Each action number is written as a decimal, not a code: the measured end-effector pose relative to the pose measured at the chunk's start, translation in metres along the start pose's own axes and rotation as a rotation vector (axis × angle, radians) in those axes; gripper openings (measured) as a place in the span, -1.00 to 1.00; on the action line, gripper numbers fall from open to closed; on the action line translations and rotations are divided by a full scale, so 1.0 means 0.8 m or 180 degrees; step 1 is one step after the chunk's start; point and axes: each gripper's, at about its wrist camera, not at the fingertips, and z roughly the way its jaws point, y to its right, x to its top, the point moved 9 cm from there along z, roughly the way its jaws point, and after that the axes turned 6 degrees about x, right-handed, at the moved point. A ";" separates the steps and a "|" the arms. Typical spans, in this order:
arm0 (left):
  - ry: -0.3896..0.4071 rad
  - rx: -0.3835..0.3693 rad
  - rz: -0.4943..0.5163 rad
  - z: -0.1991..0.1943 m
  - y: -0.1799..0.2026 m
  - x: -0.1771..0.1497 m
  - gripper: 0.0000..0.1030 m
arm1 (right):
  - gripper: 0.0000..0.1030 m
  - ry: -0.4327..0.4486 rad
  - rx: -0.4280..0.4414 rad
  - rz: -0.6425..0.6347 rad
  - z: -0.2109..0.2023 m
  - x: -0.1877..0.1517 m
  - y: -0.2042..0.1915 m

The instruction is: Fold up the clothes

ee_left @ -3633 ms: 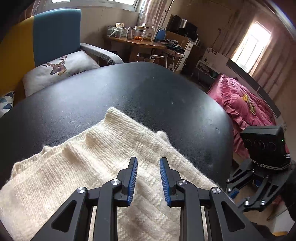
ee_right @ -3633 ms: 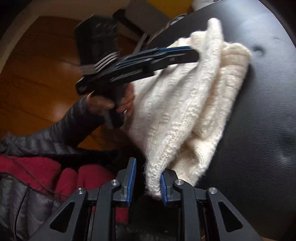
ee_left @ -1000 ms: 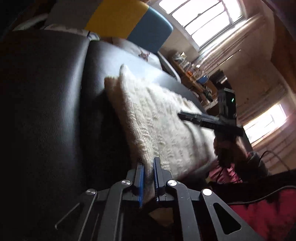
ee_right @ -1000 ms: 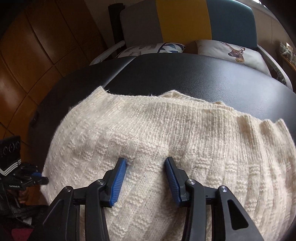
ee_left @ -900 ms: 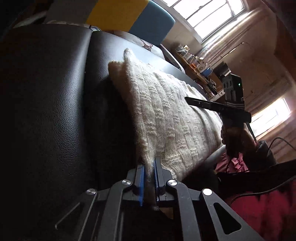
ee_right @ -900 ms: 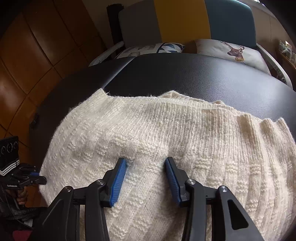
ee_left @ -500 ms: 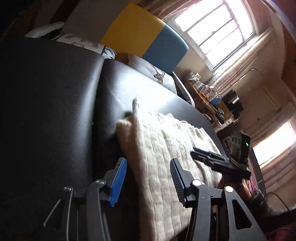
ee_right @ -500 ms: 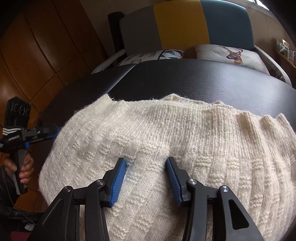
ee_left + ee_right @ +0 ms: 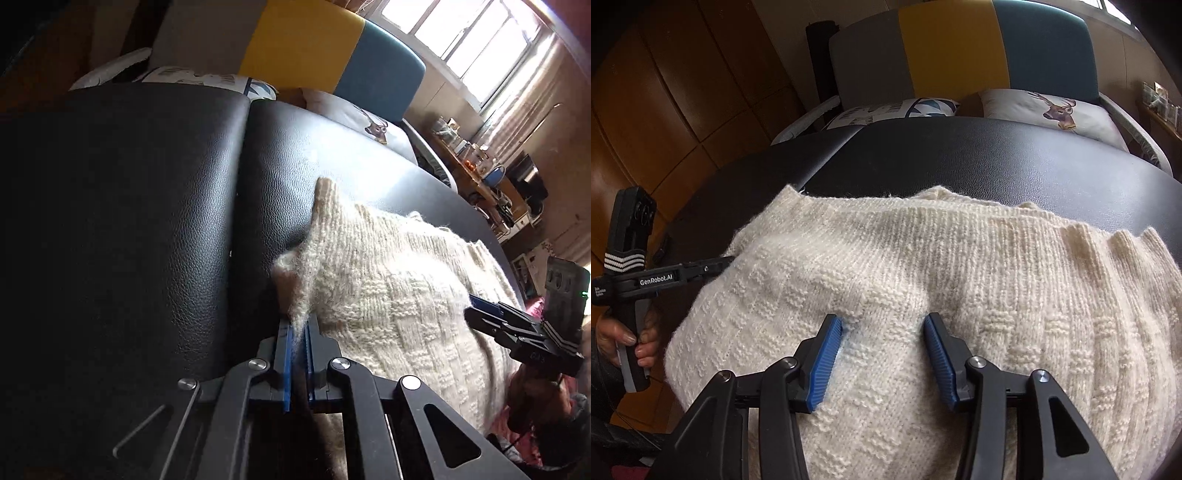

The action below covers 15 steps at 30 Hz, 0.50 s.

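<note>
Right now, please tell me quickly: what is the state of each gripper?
Left gripper: closed, pinching the edge of the sweater.
Right gripper: open, holding nothing, its fingers resting on the sweater.

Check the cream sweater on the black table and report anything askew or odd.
The cream sweater lies bunched, not flat. Its far left corner pokes up in a point, and the left gripper pinches a tuft of its edge. The right gripper rests open on the knit. No damage visible.
</note>
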 end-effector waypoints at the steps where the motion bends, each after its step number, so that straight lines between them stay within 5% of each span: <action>1: -0.0019 -0.0024 -0.0043 -0.001 0.001 0.002 -0.87 | -0.05 -0.0010 0.0063 -0.0003 -0.003 0.001 0.001; 4: -0.0025 0.0003 -0.0294 -0.014 -0.008 0.001 -0.54 | -0.05 -0.0023 0.0231 0.0025 -0.022 0.006 0.010; 6: 0.0045 0.0013 -0.0422 -0.026 -0.013 -0.002 0.04 | -0.05 0.0036 0.0176 0.0019 -0.044 0.012 0.028; 13: -0.0127 -0.0432 -0.0762 -0.018 -0.003 -0.018 0.18 | -0.04 -0.0051 -0.0389 0.0289 -0.112 -0.021 0.139; 15: -0.0117 -0.0498 -0.0766 -0.014 0.005 -0.018 0.38 | -0.04 -0.0080 -0.0414 0.0511 -0.123 -0.039 0.163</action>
